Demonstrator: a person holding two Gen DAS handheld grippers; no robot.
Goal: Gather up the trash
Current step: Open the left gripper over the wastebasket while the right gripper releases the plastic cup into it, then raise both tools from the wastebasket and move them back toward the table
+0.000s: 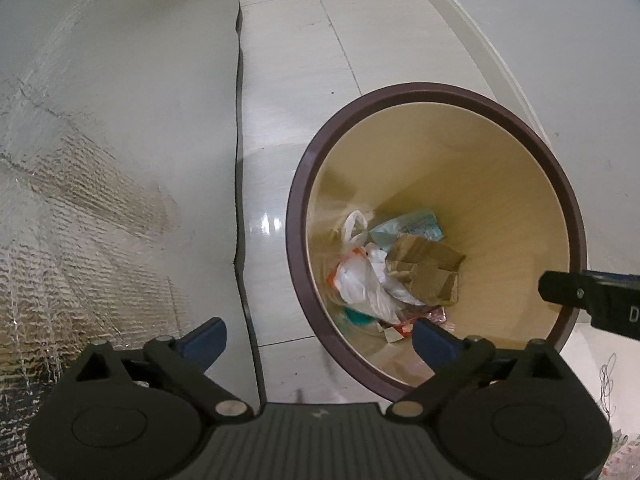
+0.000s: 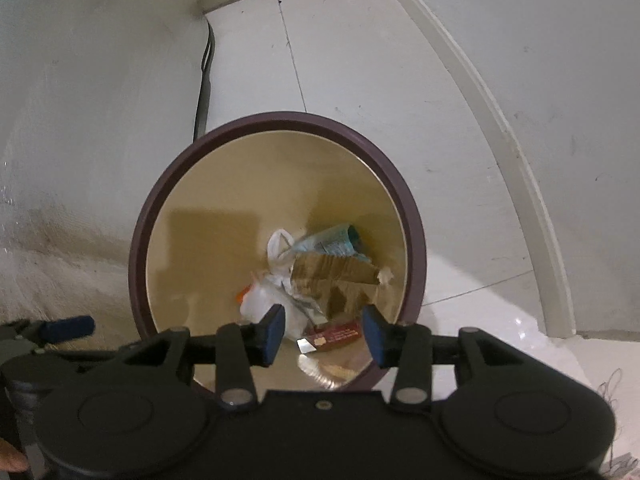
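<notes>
Left gripper (image 1: pixel 318 342) points straight down, jaws spread wide, nothing between the blue pads (image 1: pixel 208 340). Right gripper (image 2: pixel 324 334) tilts steeply down, jaws partly apart, pads (image 2: pixel 274 332) clear of any object. Each gripper's tip shows at the edge of the other's view.

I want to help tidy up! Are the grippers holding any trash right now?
No. The left gripper and right gripper are both open and empty above the bin; the trash lies inside it.
</notes>
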